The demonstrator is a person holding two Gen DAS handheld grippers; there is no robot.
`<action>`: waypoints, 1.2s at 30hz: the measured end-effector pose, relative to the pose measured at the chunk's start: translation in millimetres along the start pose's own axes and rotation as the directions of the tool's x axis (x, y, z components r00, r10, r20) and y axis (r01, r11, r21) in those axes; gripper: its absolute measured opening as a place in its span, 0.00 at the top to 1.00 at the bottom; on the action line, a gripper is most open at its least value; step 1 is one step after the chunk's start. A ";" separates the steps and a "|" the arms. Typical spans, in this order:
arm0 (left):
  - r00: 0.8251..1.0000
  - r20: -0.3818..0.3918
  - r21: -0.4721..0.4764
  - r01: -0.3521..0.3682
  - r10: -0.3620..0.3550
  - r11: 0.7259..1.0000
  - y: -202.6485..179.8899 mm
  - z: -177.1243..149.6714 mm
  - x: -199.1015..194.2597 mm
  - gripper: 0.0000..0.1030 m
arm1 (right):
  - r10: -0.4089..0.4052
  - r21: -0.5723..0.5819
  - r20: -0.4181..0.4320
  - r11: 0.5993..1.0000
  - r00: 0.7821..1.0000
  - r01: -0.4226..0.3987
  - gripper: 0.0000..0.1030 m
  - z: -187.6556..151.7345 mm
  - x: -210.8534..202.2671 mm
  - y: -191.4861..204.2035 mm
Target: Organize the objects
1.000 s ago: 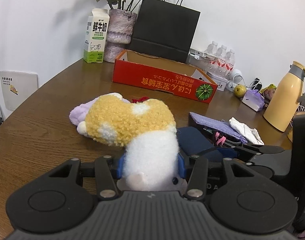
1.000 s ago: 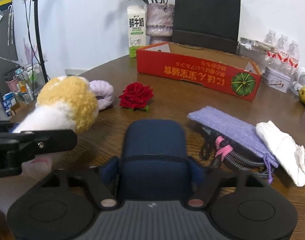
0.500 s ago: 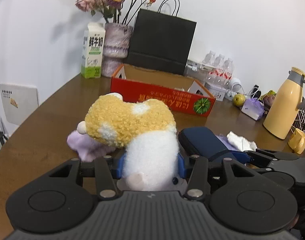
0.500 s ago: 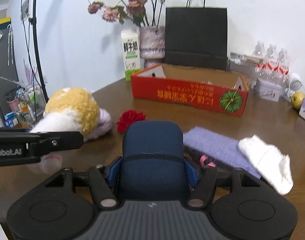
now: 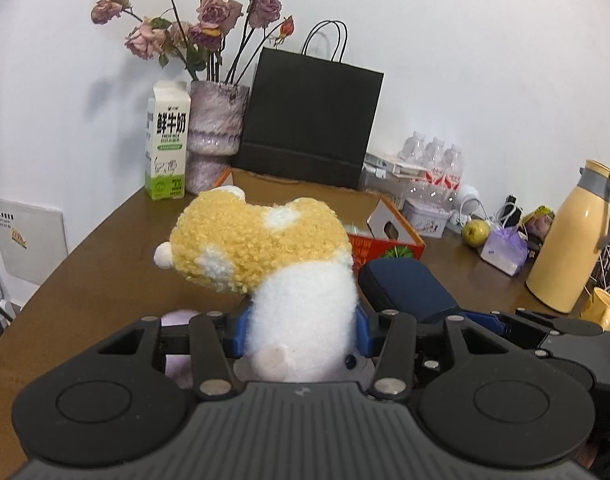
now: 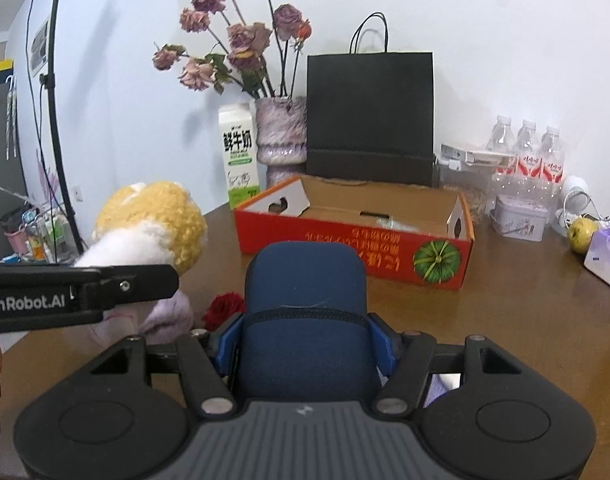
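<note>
Box (image 6: 345, 232), red and open-topped, lies dead ahead of both tongs on the table (image 6: 525, 320), its long axis across my view. Right gripper (image 6: 305, 344), seemingly the nearer, pinches the navy pouch (image 6: 305, 304), long axis pointing at the box. Left gripper (image 5: 301, 332) pinches the plush toy (image 5: 265, 248) by its white body, head leaning left.

plush toy (image 5: 265, 248): yellow/white curly fur, clamped at white body, lifted, left of red box (image 6: 353, 236) | navy case (image 6: 305, 300): zippered, rounded, gripped across sides, lifted, in front of red box | red box: open-top, printed side toward cam, on counter (image 6: 525, 320) | red rose (image 6: 225, 308) + lilac fluffy item (image 6: 169, 314): on counter, front-left of red box
</note>
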State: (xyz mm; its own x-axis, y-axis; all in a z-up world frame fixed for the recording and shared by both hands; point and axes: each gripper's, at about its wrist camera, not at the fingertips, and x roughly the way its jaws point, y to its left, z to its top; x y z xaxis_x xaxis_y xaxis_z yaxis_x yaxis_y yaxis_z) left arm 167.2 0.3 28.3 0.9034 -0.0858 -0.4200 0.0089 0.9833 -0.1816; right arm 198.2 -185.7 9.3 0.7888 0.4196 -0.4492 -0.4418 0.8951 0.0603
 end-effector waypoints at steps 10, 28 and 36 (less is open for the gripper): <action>0.999 0.032 -0.012 -0.015 0.015 1.000 -5.7 29.1 35.4 0.53 | -0.013 0.022 0.033 1.000 0.999 0.012 0.39 27.1 30.2 -17.8; 0.997 0.066 -0.042 -0.036 0.039 0.998 -16.5 78.6 108.2 0.53 | -0.048 0.071 0.080 0.997 0.996 0.042 0.39 79.2 86.6 -51.6; 0.995 0.079 -0.055 -0.050 0.054 0.997 -18.6 98.0 145.8 0.52 | -0.061 0.096 0.104 0.994 0.993 0.051 0.39 99.7 115.7 -66.6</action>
State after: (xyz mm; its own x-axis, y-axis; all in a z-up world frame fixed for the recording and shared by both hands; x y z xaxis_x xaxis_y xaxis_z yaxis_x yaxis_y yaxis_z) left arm 340.8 -14.8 57.6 0.9336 -0.0197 -0.3578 -0.0595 0.9761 -0.2089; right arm 361.5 -181.7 42.2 0.8541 0.3779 -0.3572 -0.3584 0.9255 0.1223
